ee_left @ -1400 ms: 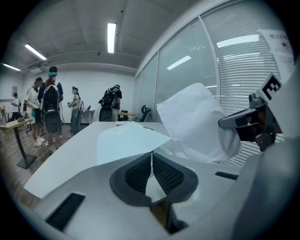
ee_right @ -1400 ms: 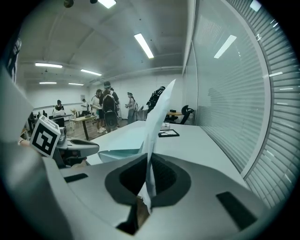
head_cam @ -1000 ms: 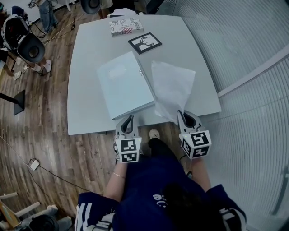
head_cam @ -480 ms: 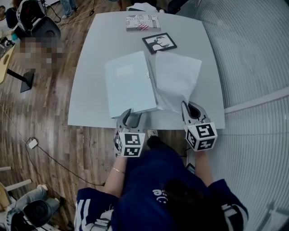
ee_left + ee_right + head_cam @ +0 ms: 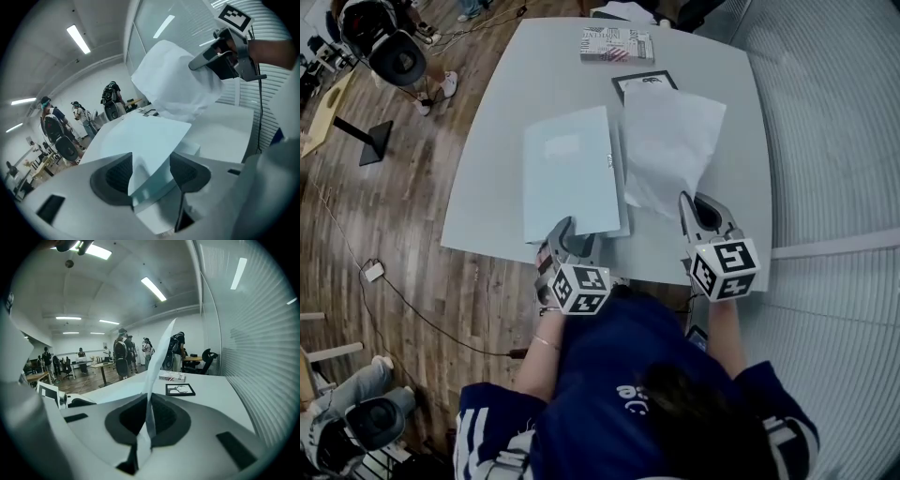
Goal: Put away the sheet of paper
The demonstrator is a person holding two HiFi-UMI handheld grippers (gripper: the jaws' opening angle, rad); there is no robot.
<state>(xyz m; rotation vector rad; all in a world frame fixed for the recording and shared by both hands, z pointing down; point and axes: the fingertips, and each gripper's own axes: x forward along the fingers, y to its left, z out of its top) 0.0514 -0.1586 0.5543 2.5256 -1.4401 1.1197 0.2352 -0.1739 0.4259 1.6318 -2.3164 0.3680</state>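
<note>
White sheet of paper (image 5: 670, 141), crumpled along its near edge, pinched at that edge by the right gripper (image 5: 694, 202), whose jaws are clamped together on it; in the right gripper view the sheet (image 5: 157, 362) rises edge-on from between the closed pads (image 5: 161, 420). From the left gripper view the paper (image 5: 173, 84) hangs in the air above the table, billowed, with the right gripper (image 5: 220, 56) gripping it from the upper right. In the head view the sheet sits just right of a pale blue folder (image 5: 572, 173), and its far edge overlaps the near part of a black picture frame (image 5: 642, 80). Left gripper (image 5: 572, 239): jaws spread wide, having just been opening, with the folder's near corner (image 5: 140, 136) between them and neither pad pressing on it. Each gripper carries a cube with square black-and-white markers. The folder lies flat on a light grey table (image 5: 487, 141), close to its near edge. A book with a printed cover (image 5: 616, 44) lies at the far end of the table, beyond the frame; the right gripper view shows the frame (image 5: 180, 390) and the book (image 5: 172, 376) lying apart. Wood-plank floor (image 5: 384, 234) lies to the left of the table. Several people stand in the room beyond.
</note>
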